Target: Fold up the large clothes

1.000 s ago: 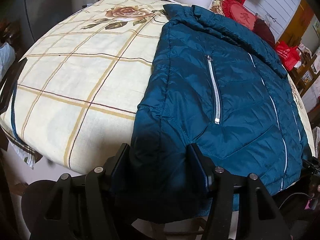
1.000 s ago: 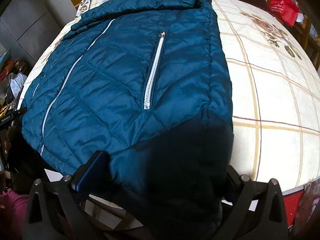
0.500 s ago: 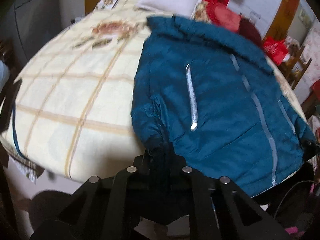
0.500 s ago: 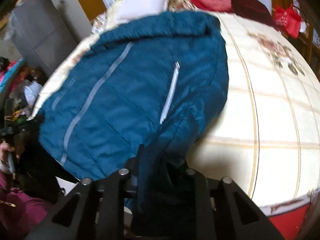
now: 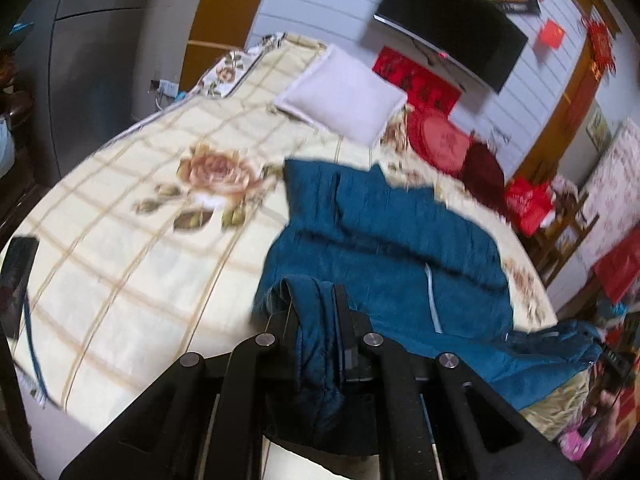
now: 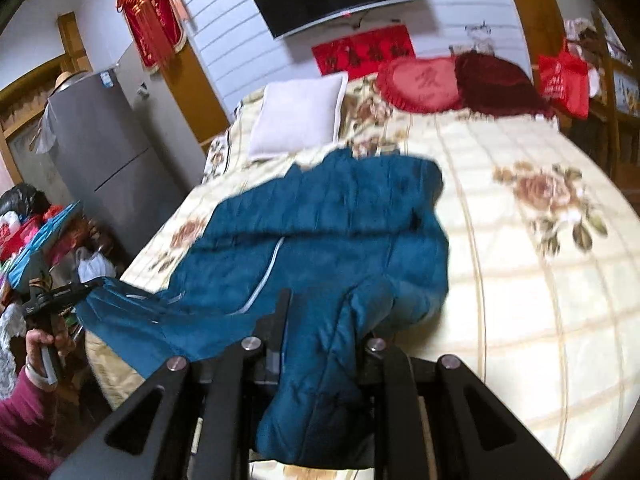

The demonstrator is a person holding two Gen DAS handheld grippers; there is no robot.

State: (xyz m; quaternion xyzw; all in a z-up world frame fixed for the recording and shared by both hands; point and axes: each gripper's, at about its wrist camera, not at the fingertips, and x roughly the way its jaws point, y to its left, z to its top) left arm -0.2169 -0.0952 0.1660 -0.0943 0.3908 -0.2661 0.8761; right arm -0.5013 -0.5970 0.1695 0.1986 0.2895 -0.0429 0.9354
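Note:
A teal quilted jacket (image 5: 392, 240) (image 6: 320, 216) lies on the bed, its collar toward the pillow and its lower part lifted and creased. My left gripper (image 5: 316, 308) is shut on one bottom corner of the jacket, with fabric bunched between the fingers. The right gripper (image 6: 320, 320) is shut on the other bottom corner, a thick fold hanging between its jaws. In the right wrist view the left gripper (image 6: 52, 300) shows at the far left, held by a hand in a magenta sleeve, with the hem stretched to it.
The bed (image 5: 140, 260) (image 6: 540, 280) has a cream checked sheet with roses. A white pillow (image 5: 344, 100) (image 6: 298, 116) and red cushions (image 5: 436, 144) (image 6: 420, 84) lie at its head. A TV (image 5: 452, 28) hangs above. A grey fridge (image 6: 108, 152) and clutter stand left.
Both grippers went from open around the hem to shut on it, then rose and tilted up. The jacket's lower edge lifted off the bed's near edge and the fabric creased.

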